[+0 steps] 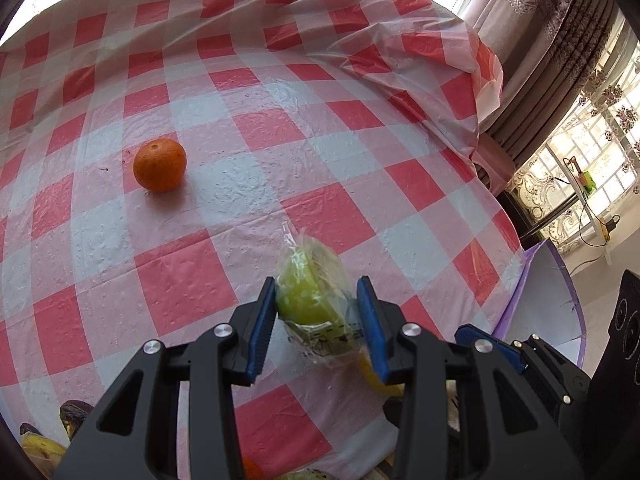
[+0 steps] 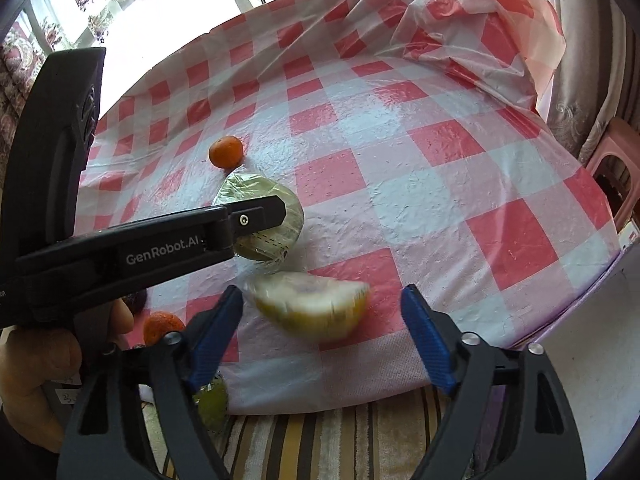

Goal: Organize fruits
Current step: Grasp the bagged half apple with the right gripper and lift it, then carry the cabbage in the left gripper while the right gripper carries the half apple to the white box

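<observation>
**Wedge loose between wide jaws, wrapped fruit clamped just beyond**

Nearest, the right gripper (image 2: 322,336) stands wide apart, its pads clear of the blurred pomelo wedge (image 2: 310,308), whose long axis runs across the gap. Just beyond, the left gripper (image 1: 320,320) is clamped on the wrapped green fruit (image 1: 310,292). Farther off, the orange (image 1: 160,165) sits alone on the checked tablecloth (image 1: 320,140).

Bright windows (image 1: 580,184) with patterned curtains (image 1: 532,4); a red-checked cloth (image 1: 280,128) covers the table; a pink stool (image 2: 612,168) beside it.
</observation>
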Motion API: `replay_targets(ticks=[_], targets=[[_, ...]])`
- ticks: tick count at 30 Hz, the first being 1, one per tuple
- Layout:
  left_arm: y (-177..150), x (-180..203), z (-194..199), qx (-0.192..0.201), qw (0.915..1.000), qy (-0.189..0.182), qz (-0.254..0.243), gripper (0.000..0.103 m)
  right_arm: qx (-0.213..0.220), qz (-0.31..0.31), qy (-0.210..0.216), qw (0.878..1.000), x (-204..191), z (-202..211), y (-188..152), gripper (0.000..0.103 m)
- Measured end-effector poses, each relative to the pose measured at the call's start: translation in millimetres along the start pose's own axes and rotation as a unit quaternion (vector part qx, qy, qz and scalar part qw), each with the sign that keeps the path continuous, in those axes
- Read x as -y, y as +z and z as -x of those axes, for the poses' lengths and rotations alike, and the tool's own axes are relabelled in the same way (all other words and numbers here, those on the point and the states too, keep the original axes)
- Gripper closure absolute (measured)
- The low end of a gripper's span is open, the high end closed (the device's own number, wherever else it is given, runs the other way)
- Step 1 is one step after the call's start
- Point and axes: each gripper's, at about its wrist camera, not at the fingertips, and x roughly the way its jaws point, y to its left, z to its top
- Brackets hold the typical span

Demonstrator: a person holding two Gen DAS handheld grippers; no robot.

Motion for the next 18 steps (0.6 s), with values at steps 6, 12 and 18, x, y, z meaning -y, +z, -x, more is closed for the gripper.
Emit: replay_targets(ticks=[6,12,18], targets=[[-7,-10,4,0.003,0.9999,0.001,0.012,0.062,-0.028,0.012,0.014,0.999,-8,-13,-7,0.028],[-12,-19,8,0.008,0.9997,0.0,0.021,0.063,-0.007,0.028,-0.004,1.0,-10,-1,-19,0.018],[-19,-15,16,0.016,0.9998,0.007,0.014,0.063,-0.023,0.041,-0.002,0.999,-14,-9,-26,0.048]])
